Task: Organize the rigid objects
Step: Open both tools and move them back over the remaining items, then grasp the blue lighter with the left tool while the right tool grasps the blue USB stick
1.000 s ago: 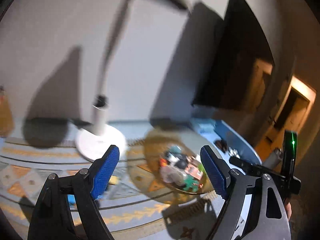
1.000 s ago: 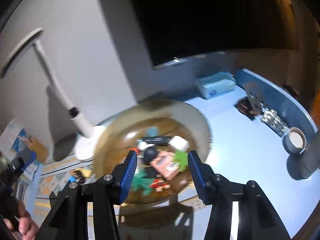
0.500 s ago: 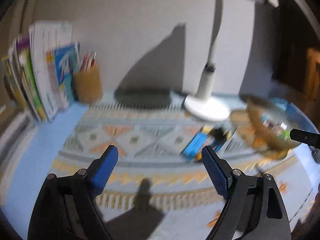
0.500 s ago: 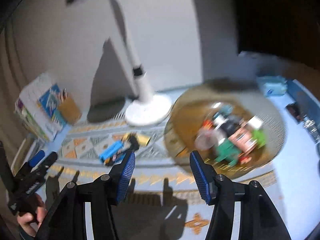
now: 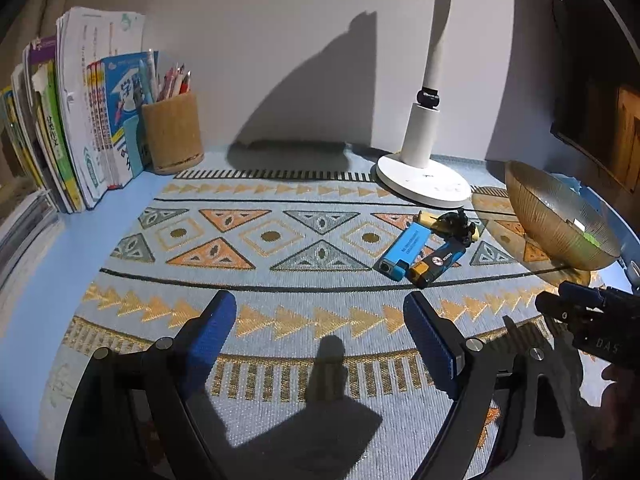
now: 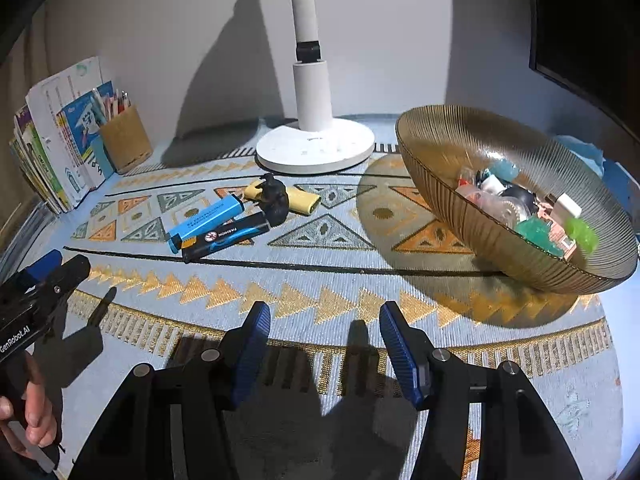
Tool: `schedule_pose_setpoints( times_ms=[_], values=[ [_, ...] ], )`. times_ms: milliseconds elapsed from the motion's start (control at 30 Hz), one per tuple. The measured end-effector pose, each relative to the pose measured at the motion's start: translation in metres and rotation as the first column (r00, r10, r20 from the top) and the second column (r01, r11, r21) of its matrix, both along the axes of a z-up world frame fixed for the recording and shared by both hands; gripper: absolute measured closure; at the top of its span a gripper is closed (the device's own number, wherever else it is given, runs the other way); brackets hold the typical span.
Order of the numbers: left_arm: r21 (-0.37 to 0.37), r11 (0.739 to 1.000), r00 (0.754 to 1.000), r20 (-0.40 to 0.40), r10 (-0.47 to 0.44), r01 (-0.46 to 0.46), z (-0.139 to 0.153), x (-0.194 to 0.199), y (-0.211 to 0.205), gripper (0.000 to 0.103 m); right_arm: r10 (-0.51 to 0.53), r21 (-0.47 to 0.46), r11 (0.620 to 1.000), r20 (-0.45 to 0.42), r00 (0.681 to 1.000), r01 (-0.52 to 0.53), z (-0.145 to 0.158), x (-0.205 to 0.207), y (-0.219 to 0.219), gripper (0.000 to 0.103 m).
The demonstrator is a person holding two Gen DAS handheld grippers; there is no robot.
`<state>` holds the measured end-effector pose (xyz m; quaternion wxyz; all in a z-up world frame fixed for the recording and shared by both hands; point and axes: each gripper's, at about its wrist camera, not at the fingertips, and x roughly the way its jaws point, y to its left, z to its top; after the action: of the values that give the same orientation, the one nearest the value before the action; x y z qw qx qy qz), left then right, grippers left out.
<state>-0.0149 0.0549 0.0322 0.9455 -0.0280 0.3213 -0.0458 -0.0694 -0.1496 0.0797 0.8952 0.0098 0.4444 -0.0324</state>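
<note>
On the patterned mat lie a light blue lighter (image 5: 402, 252) (image 6: 206, 220) and a dark blue lighter (image 5: 436, 262) (image 6: 226, 238) side by side. Just behind them a small black figurine (image 5: 456, 224) (image 6: 274, 200) rests on a pale yellow piece (image 6: 306, 200). An amber ribbed glass bowl (image 5: 552, 220) (image 6: 440, 168) to the right holds several small items. My left gripper (image 5: 320, 316) hovers open over the mat, short and left of the lighters. My right gripper (image 6: 325, 320) is open with nothing between its fingers, in front of the bowl and right of the lighters.
A white lamp base (image 6: 316, 148) stands behind the lighters against the wall. A wooden pen holder (image 5: 172, 136) and a row of books (image 5: 80, 120) sit at the back left. A dark screen (image 6: 584, 20) hangs at the back right. A hand (image 6: 28, 420) holds the left gripper's handle.
Both views have swung down and leftward from the bowl and wall onto the mat. The lighters and figurine have come into view. Both grippers now sit lower, and both stayed open.
</note>
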Motion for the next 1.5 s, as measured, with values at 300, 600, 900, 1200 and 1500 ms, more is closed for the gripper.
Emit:
schedule_pose_setpoints(
  times_ms=[300,600,900,1200,1500],
  values=[
    [0.010,0.999,0.997,-0.070,-0.035,0.035,-0.007,0.010,-0.004,0.018,0.048,-0.060,0.997,-0.016,0.999,-0.049,-0.003,0.004,0.016,0.048],
    [0.040,0.997,0.996,-0.055,-0.071,0.073,0.035,0.052,-0.001,0.018,0.141,0.134,0.983,-0.093,0.986,-0.128,0.010,0.044,0.062,0.048],
    [-0.043,0.998,0.997,-0.054,-0.048,0.046,0.001,0.077,0.017,0.018,0.032,0.014,0.999,-0.144,0.989,-0.030,-0.023,0.088,0.106,0.048],
    [-0.029,0.993,0.991,-0.068,-0.112,0.111,-0.003,0.071,0.004,0.018,-0.122,0.030,0.991,-0.153,0.981,0.128,-0.027,0.086,0.079,0.048],
    [-0.028,0.980,0.973,-0.116,-0.201,0.199,-0.007,0.076,-0.014,0.019,-0.287,0.064,0.952,-0.137,0.948,0.298,-0.010,0.056,0.021,0.048]
  ],
)
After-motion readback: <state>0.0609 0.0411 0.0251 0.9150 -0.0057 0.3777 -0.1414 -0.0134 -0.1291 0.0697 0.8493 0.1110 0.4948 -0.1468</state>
